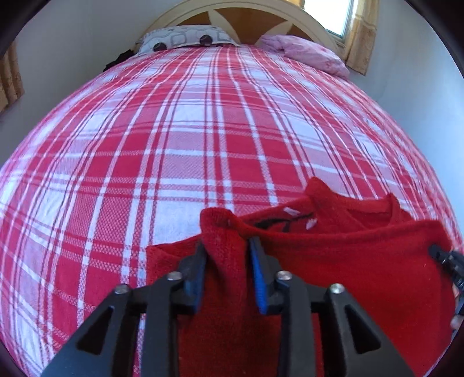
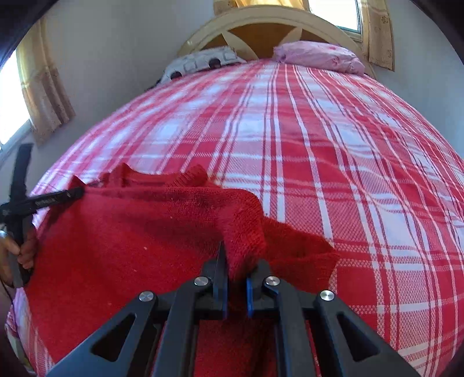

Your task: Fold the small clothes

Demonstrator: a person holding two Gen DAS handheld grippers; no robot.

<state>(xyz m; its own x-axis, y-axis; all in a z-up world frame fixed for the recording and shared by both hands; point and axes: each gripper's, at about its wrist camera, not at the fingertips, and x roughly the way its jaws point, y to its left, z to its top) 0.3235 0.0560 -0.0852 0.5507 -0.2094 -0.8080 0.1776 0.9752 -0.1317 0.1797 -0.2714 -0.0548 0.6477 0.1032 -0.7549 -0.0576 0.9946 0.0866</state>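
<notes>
While red sweater (image 2: pixel 130 246) lies on plaid bed (image 1: pixel 174 130), right claw (image 2: pixel 236 278) pinches it, left claw (image 1: pixel 226 261) spread around fold.

Ahead of me stretches the red-and-white plaid woven bedspread (image 1: pixel 185 139), covering the whole bed and lying fairly smooth with a few soft ripples. At the far end of the bedspread I see 2 pillows: a grey-and-white patterned pillow with dark round spots (image 1: pixel 185 39) on the far left and a crumpled pink fabric pillow (image 1: pixel 307 53) on the far right. Behind them rises an arched cream headboard with orange-brown wooden panels (image 1: pixel 255 17). Beyond the bedspread's far right corner a bright window (image 1: pixel 330 14) shows, with a yellow-beige patterned curtain (image 1: pixel 361 37) hanging beside it. Another such curtain (image 2: pixel 43 84) hangs off the bedspread's left side, against a plain pale wall (image 2: pixel 116 52).
</notes>
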